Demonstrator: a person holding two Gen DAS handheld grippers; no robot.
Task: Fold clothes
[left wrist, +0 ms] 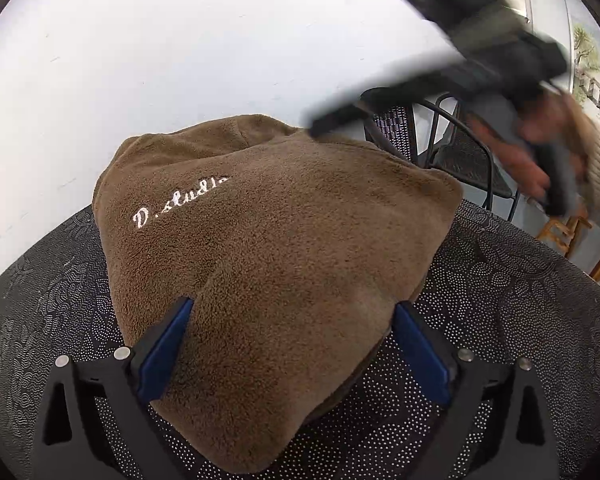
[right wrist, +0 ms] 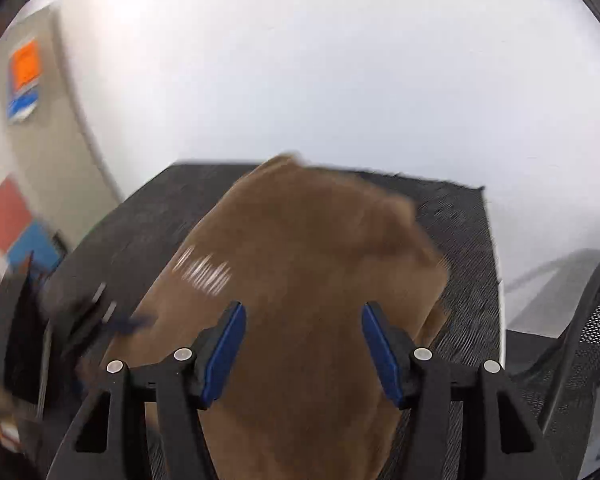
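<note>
Although the brown fleece garment [left wrist: 268, 264] already lies as a compact folded bundle on the dark dotted table [left wrist: 520, 300], its uneven edges suggest tidying or a last fold remains. Its near end sits between the wide-open blue pads of the left gripper [left wrist: 292, 344], unclamped. The right gripper [right wrist: 302, 348], blurred, hangs half-open over the same bundle, gripping nothing.

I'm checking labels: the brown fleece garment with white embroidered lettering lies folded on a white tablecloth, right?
Not quite. The brown fleece garment with white embroidered lettering lies folded on a dark dotted tabletop, not a white tablecloth; the left wrist view shows it.
</note>
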